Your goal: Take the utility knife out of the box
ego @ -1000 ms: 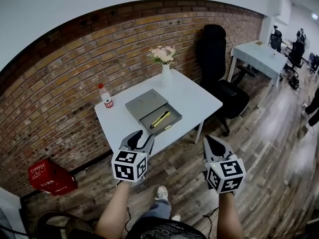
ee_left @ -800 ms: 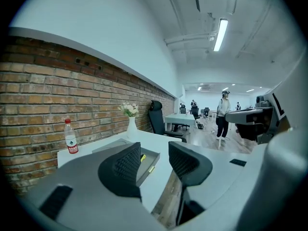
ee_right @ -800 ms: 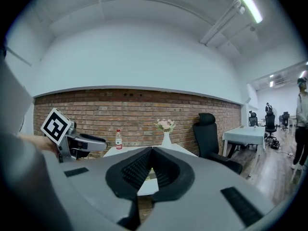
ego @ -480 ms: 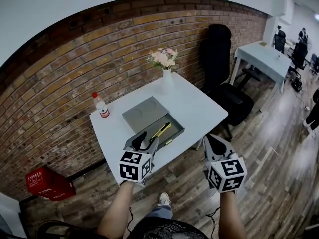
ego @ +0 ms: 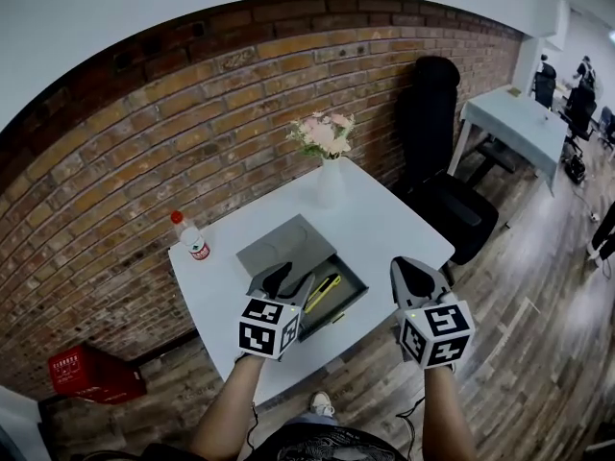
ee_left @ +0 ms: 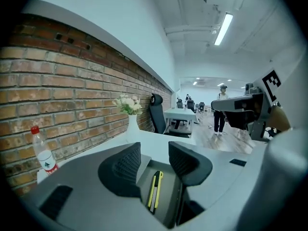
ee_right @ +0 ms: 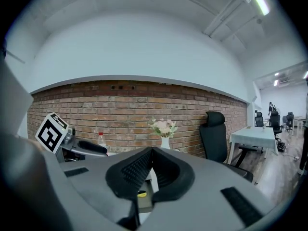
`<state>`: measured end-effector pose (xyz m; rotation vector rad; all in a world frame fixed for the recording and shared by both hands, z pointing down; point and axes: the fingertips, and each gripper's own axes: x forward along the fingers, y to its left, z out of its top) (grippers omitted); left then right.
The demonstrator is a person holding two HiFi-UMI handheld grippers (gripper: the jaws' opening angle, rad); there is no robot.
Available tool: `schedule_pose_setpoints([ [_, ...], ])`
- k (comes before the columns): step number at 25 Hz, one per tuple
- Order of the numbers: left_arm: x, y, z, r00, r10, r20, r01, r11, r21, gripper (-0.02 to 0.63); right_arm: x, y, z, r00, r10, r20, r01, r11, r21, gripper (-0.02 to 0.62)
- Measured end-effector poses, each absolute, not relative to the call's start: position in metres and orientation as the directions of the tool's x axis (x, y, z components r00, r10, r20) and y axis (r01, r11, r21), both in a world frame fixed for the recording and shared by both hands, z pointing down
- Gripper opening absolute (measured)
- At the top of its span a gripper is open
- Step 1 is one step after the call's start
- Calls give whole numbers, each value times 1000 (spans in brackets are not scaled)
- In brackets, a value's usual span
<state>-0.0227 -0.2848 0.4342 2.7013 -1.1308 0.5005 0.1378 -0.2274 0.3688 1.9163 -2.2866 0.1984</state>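
Utility knife (ego: 323,293), yellow, lay in the open grey box (ego: 284,246) on the white table (ego: 384,219), left gripper (ego: 290,279) at the box's near edge, jaws wide apart and empty, right gripper (ego: 415,275) beside it, jaws pressed together on nothing.

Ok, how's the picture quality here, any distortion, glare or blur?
Head view: fisheye bends the red brick wall into an arc; even light, sharp. Left gripper view: black corners, the ceiling strip light glares, the yellow utility knife is crisp. Right gripper view: black corners, no blur.
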Motion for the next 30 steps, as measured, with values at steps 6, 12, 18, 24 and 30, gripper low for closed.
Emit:
schedule_pose_setpoints([
  [6, -25, -310, 447, 671, -626, 397, -694, -719, 37, 183, 126, -261, 375, -180, -960, 215, -983, 183, -8, 18],
  [12, -21, -315, 467, 678, -587, 443, -672, -739, 49, 183, 119, -277, 382, -204, -952, 227, -978, 208, -6, 18],
  [18, -8, -310, 496, 663, -547, 511, -654, -756, 40, 183, 123, -290, 389, -252, -942, 223, -967, 255, -18, 18],
  [24, 6, -308, 524, 625, -520, 582, -651, -759, 20, 183, 127, -303, 400, -348, -907, 239, -936, 352, -28, 18],
  [30, 13, -309, 553, 568, -497, 656, -667, -745, 13, 189, 130, -317, 407, -425, -871, 247, -903, 428, -43, 18],
])
